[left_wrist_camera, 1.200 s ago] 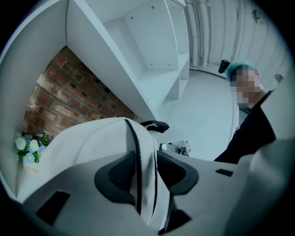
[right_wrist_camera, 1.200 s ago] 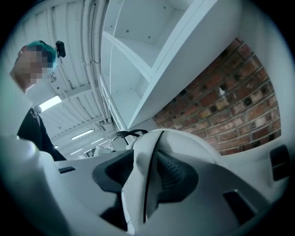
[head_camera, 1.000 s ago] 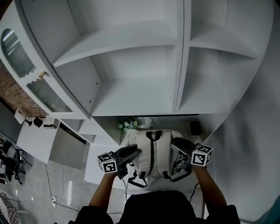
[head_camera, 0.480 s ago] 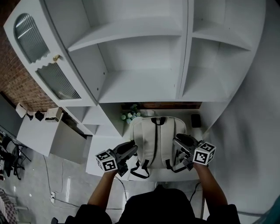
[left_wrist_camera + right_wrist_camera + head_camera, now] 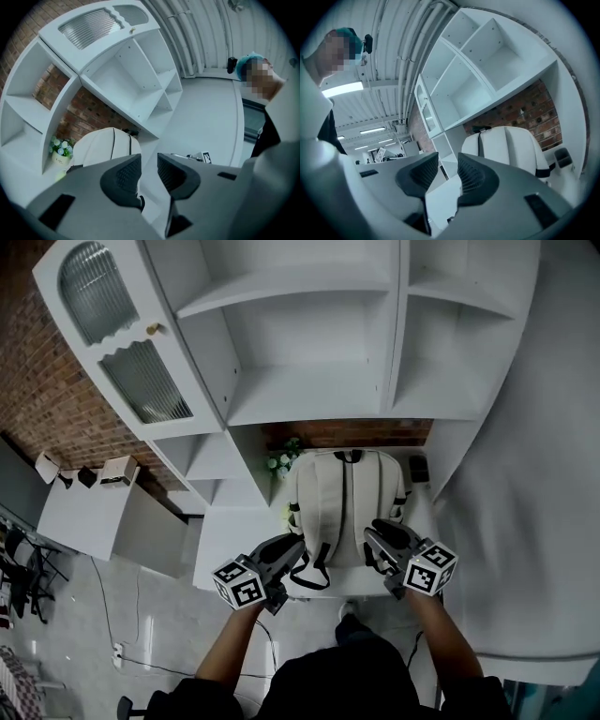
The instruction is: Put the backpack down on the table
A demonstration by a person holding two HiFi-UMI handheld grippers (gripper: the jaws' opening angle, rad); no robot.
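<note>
The cream backpack (image 5: 345, 504) with black straps stands on the white table (image 5: 232, 542), its back panel toward me, leaning against the brick wall. My left gripper (image 5: 289, 551) hangs in front of its lower left corner, clear of it. My right gripper (image 5: 377, 540) hangs off its lower right corner, also apart from it. Both sets of jaws are closing a little, with nothing between them. In the left gripper view the backpack (image 5: 105, 145) lies beyond the left gripper (image 5: 149, 169). In the right gripper view the backpack (image 5: 512, 144) sits past the right gripper (image 5: 449, 169).
White shelving (image 5: 309, 352) rises over the table, with a glass-door cabinet (image 5: 127, 352) at the left. A small pot of flowers (image 5: 279, 461) stands left of the backpack and a black box (image 5: 418, 468) to its right. A lower white desk (image 5: 75, 521) is at far left.
Both grippers have drawn back from the backpack's sides toward me. The backpack now stands by itself on the table against the brick wall.
</note>
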